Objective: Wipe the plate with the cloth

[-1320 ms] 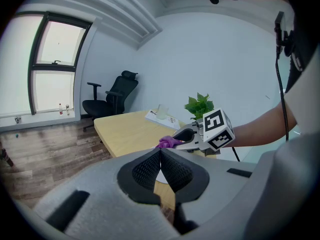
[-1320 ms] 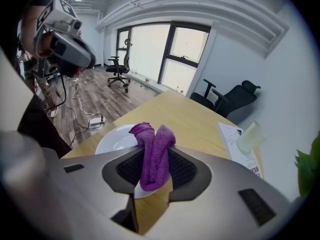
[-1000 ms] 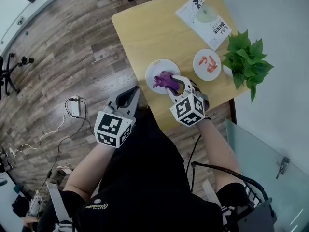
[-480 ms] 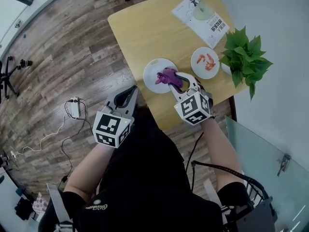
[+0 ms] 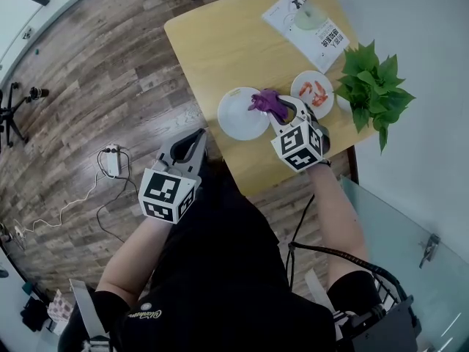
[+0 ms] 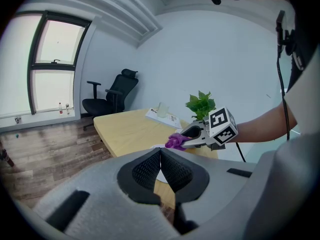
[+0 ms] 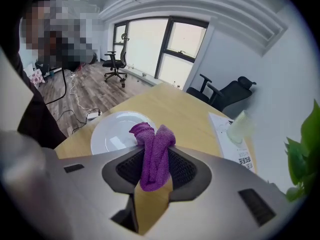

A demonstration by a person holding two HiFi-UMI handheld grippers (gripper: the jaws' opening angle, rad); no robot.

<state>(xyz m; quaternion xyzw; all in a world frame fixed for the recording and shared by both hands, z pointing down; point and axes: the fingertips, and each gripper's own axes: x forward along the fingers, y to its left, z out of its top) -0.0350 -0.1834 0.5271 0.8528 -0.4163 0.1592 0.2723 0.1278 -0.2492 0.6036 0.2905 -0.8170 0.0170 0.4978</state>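
The wooden floor [image 5: 80, 64] fills the left of the head view, and the pale counter [image 5: 212, 42] runs from the top centre down to the right. A potted plant [image 5: 374, 86] stands at the counter's right edge, with a booklet [image 5: 308, 24] lying above it in the frame.

The white plate [image 5: 238, 116] sits near the middle of the frame, bare and unheld. A small dish [image 5: 313, 88] with something red on it lies to the plate's right.

Our left gripper [image 5: 196, 139] hangs off the counter's near edge over the floor, lower left of the plate. Its fingers are pressed together with nothing between them. Our right gripper [image 5: 280, 112] reaches in from below with its fingers pinching the purple cloth [image 5: 265, 103]. A fold of the cloth bunches out past the fingertips.

In the head view the cloth sits at the plate's right rim, between plate and dish. In the right gripper view the plate lies ahead and to the left, so we judge the cloth is off the plate's face for now.

To wipe well, we should carry the cloth back left over the plate's centre. We then lower it until the loose fold flattens against the surface and sweep in broad strokes with a firm pinch. The plate is unanchored and may slide, so light pressure helps, as would steadying the rim with the left gripper. We should also keep clear of the dish just beside it.
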